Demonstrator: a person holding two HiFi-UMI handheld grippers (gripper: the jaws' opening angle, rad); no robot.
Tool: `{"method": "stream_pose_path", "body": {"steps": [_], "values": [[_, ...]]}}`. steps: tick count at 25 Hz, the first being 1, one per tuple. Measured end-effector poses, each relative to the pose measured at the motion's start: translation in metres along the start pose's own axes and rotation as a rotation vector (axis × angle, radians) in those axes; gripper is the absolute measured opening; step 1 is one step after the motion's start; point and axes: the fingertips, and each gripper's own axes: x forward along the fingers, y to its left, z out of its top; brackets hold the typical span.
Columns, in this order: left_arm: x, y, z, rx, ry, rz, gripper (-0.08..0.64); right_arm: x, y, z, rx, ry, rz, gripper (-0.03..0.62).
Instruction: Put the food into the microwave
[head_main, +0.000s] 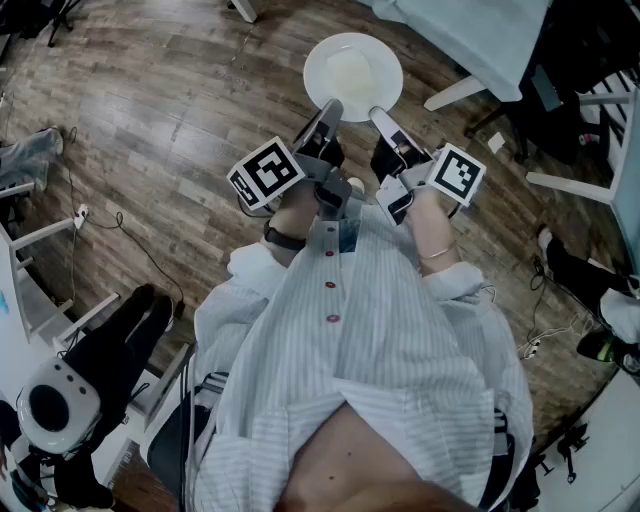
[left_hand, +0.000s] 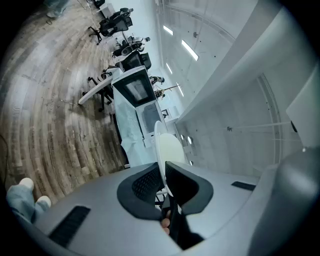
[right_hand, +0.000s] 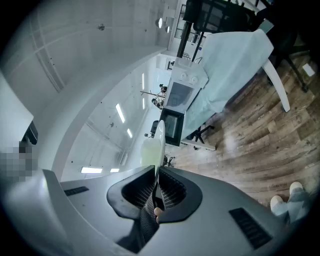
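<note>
A white plate (head_main: 352, 75) with a pale portion of food on it hangs level over the wooden floor, out in front of the person. My left gripper (head_main: 330, 108) is shut on its near left rim, and my right gripper (head_main: 380, 115) is shut on its near right rim. The left gripper view shows the plate (left_hand: 167, 150) edge-on, clamped between the dark pads of the left gripper (left_hand: 164, 175). In the right gripper view the plate (right_hand: 155, 142) stands in the right gripper (right_hand: 156, 187) the same way. A white microwave (right_hand: 181, 94) (left_hand: 136, 90) sits ahead on a cloth-covered table.
A table with a light cloth (head_main: 470, 40) and white legs stands at the upper right. Office chairs (left_hand: 112, 22) are farther off. Cables (head_main: 130, 240) run over the floor at left, near another person's shoes (head_main: 30, 150). A round white device (head_main: 50, 405) sits at the lower left.
</note>
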Motion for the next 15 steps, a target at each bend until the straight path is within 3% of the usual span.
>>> {"method": "stream_pose_path", "body": {"steps": [15], "values": [[-0.0039,-0.0033,0.0019,0.012,-0.021,-0.002,0.038,0.0016,0.0077,-0.0003,-0.026,0.016,0.007,0.041]]}}
